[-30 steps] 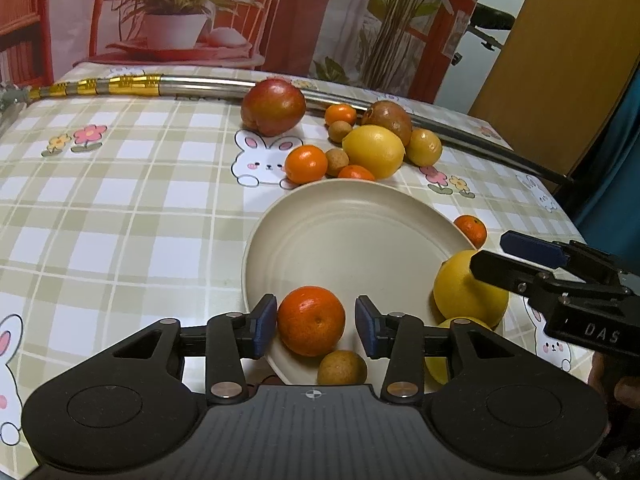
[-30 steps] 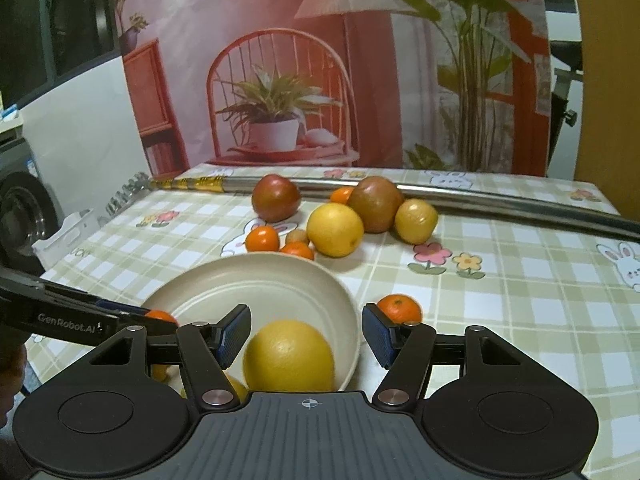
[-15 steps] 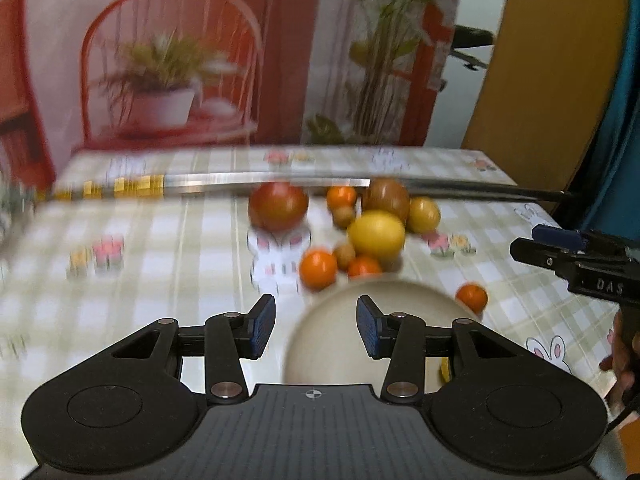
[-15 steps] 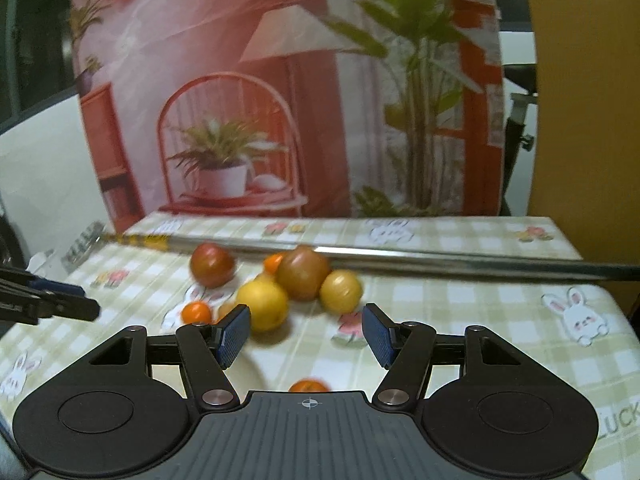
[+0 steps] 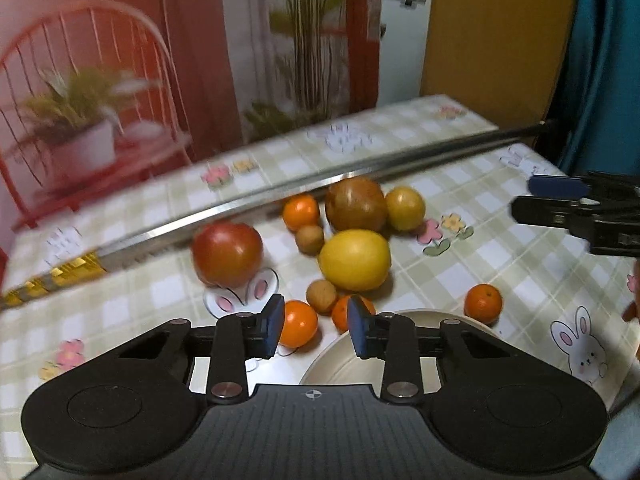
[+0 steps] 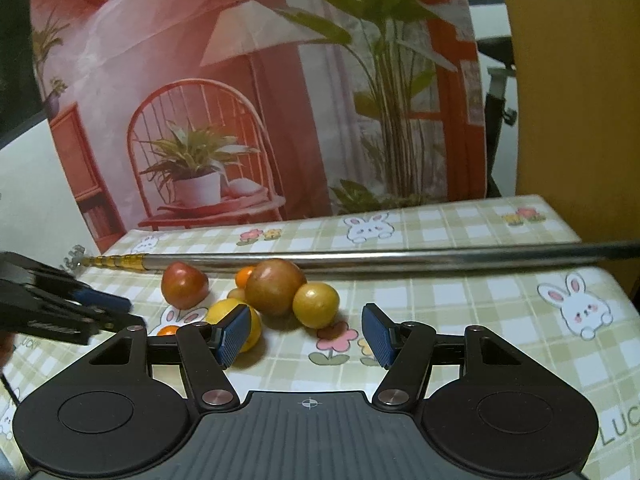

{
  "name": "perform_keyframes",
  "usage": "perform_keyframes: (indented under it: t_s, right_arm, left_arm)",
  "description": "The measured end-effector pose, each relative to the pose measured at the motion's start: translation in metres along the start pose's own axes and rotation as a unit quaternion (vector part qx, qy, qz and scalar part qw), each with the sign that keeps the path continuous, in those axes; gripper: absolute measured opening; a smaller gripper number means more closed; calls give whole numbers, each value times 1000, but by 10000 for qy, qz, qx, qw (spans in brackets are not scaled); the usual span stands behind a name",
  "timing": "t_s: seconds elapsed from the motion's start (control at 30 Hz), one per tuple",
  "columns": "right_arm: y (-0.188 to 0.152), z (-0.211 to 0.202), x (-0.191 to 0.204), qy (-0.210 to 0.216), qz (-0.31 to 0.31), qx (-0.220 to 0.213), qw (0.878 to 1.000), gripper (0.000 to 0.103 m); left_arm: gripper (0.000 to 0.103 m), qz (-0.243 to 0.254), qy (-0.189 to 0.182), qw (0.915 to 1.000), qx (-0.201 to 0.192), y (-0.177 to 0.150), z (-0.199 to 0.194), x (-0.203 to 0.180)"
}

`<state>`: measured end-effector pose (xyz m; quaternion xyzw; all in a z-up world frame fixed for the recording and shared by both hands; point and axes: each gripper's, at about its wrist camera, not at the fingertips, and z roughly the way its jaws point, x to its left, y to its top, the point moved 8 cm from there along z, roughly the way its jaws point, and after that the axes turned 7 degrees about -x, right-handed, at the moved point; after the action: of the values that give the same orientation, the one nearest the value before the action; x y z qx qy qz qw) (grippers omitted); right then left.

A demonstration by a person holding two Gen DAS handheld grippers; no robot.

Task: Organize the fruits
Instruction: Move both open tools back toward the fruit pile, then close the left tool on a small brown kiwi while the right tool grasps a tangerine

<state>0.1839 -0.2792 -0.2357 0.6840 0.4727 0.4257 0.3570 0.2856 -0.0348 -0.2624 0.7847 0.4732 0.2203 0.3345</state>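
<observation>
Both empty with jaws apart: left gripper above the cream plate rim, right gripper over the checked tablecloth. Loose fruit at 12 o'clock of the plate: large lemon, red tomato, 1 tangerine alone at 2 o'clock. Readable at the cloth's 4 o'clock edge, right view: "LUC".

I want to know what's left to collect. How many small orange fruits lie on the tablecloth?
4: one by the metal rod, two just ahead of the left gripper at and, one right of the plate. Others may be hidden.
</observation>
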Motion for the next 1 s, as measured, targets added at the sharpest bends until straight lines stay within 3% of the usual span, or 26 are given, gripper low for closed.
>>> perform_keyframes:
  t_s: [0.1, 0.27, 0.57, 1.0]
  right_arm:
    - [-4, 3, -7, -53, 89, 48, 9999, 58]
    - [-11, 5, -16, -106, 215, 111, 9997, 58]
    - [-16, 9, -24, -161, 305, 182, 9992, 58]
    - [-19, 9, -23, -136, 361, 242, 9990, 58]
  left_arm:
    - [28, -413, -190, 9986, 266, -3, 23, 13]
    - [26, -941, -448, 9934, 471, -1, 50, 28]
    - [26, -496, -677, 9944, 644, 1, 75, 16]
    - [27, -682, -742, 9912, 857, 0, 87, 20]
